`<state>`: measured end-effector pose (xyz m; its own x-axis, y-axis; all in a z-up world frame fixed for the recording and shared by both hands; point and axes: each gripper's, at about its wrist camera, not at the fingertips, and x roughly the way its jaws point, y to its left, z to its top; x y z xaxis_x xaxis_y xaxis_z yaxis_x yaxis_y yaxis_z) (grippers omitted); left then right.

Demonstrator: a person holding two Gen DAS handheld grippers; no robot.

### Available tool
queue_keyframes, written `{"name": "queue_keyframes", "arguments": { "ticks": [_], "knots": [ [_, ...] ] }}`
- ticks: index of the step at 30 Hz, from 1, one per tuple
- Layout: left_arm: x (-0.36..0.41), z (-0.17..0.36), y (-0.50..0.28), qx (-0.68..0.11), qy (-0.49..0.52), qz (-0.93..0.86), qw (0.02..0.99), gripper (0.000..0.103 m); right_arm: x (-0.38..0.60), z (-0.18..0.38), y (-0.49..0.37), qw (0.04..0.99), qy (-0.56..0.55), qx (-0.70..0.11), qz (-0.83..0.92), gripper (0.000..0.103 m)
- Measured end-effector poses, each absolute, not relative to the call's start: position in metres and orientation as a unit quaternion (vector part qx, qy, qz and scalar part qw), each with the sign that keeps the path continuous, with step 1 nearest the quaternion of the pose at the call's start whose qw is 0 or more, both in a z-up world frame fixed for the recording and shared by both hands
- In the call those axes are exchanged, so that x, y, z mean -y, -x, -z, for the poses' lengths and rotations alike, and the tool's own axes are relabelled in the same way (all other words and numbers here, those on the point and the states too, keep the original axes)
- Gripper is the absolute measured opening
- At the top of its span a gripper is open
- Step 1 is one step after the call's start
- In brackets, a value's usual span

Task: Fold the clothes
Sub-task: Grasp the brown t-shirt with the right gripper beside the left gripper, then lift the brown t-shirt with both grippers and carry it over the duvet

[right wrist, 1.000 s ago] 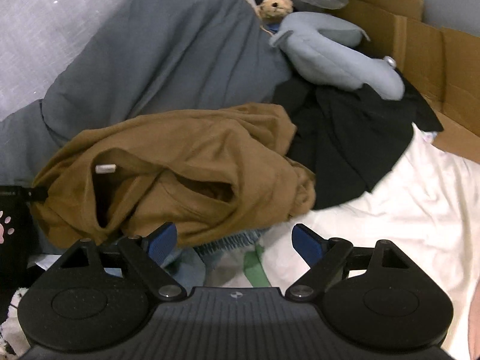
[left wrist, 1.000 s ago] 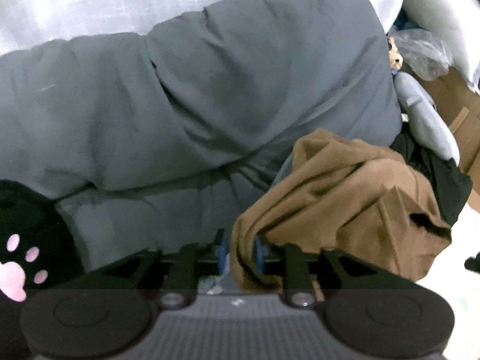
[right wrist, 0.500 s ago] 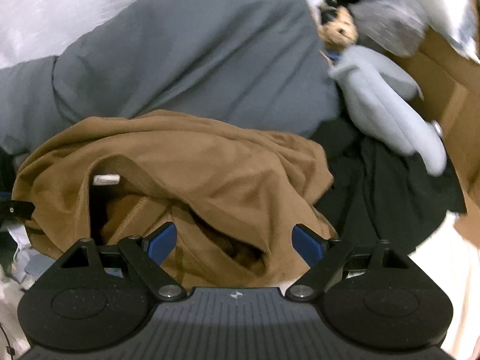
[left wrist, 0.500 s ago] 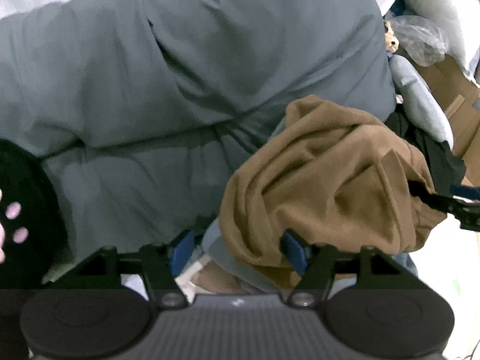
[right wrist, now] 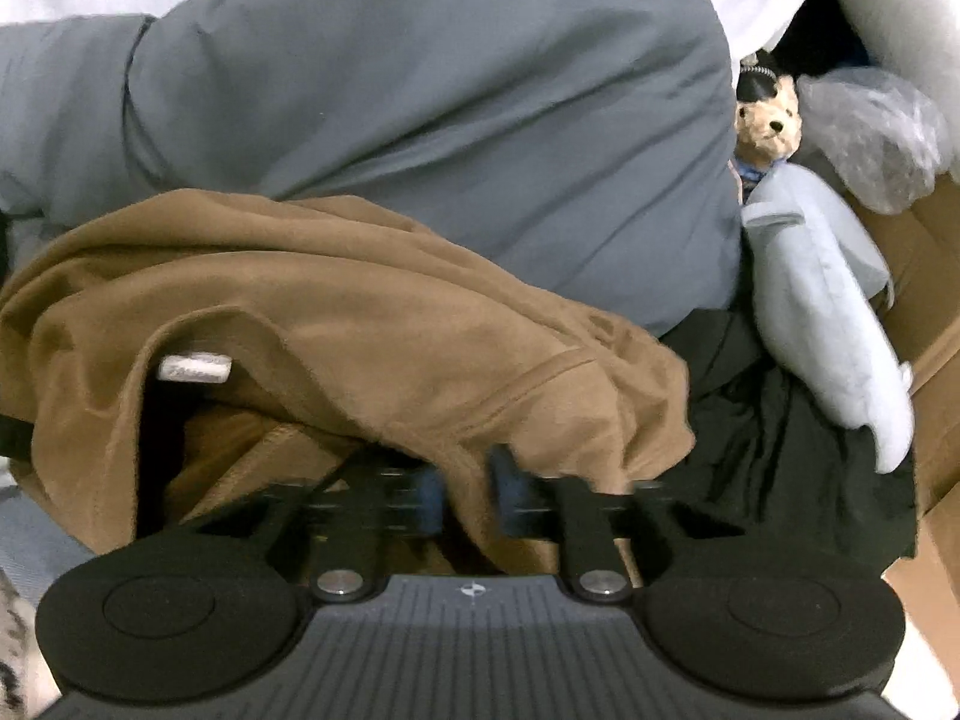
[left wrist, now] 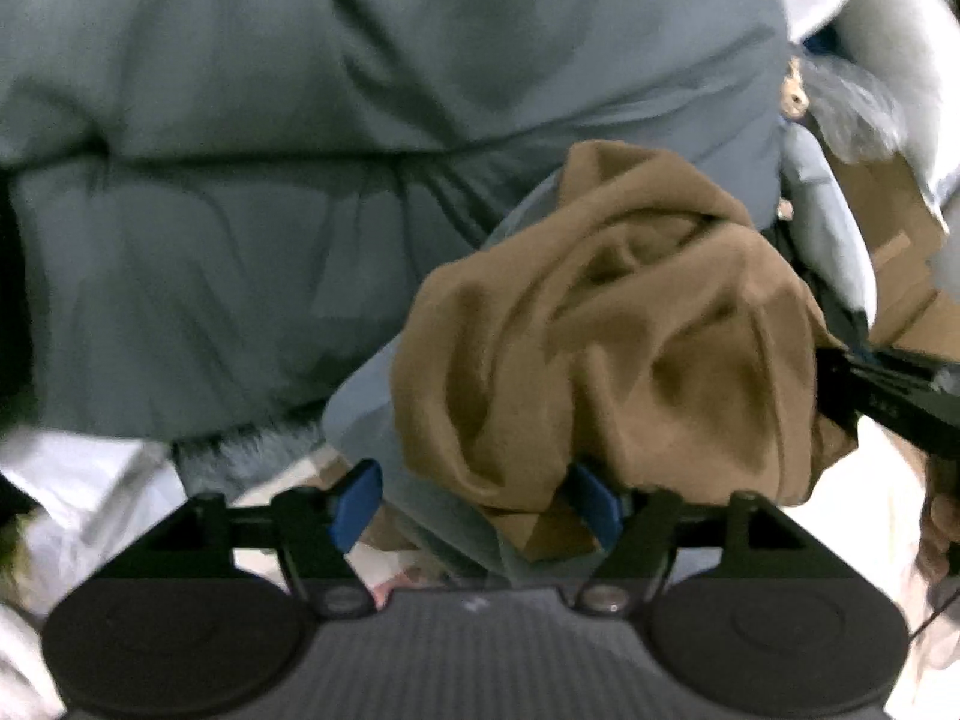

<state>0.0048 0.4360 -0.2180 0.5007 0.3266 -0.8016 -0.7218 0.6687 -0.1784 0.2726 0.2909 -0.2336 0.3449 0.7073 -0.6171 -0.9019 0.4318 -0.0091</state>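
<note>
Pinching brown garment [right wrist: 372, 312] hem, right tool [right wrist: 465, 495] closed, left tool [left wrist: 477, 504] wide, grey duvet [left wrist: 300, 150] behind.

No readable text anywhere. Small white sewn-in label [right wrist: 194, 368] inside the neck opening of the crumpled brown cotton garment [right wrist: 372, 324]: print too blurred to read. Tiny white cross-in-circle mark [right wrist: 473, 590] on the ribbed grey housing of the right claw [right wrist: 465, 495], just behind the garment's lower edge: a symbol, no letters. Similar faint white mark [left wrist: 473, 604] on the ribbed grey housing of the left claw [left wrist: 474, 504], below the garment: illegible. Faint pale characters [left wrist: 887, 403] on the black arm of the other claw at the garment's right edge: too small to make out.
</note>
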Motion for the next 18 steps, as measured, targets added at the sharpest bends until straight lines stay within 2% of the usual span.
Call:
{"name": "queue_keyframes", "arguments": {
  "ticks": [2, 4, 6, 18],
  "knots": [
    [-0.442, 0.217, -0.004, -0.371, 0.271, -0.308, 0.833, 0.05, -0.282, 0.23, -0.279, 0.804, 0.155, -0.278, -0.503, 0.001],
    [-0.446, 0.21, -0.006, -0.366, 0.273, -0.305, 0.836, 0.023, -0.27, 0.224, -0.284, 0.81, 0.14, -0.277, -0.497, 0.001],
    [-0.447, 0.203, -0.009, -0.361, 0.271, -0.298, 0.841, 0.015, -0.256, 0.218, -0.287, 0.816, 0.132, -0.274, -0.491, 0.0],
    [-0.403, 0.155, -0.024, -0.33, 0.264, -0.222, 0.879, 0.012, -0.159, 0.198, -0.292, 0.842, 0.092, -0.303, -0.437, 0.0]
  ]
}}
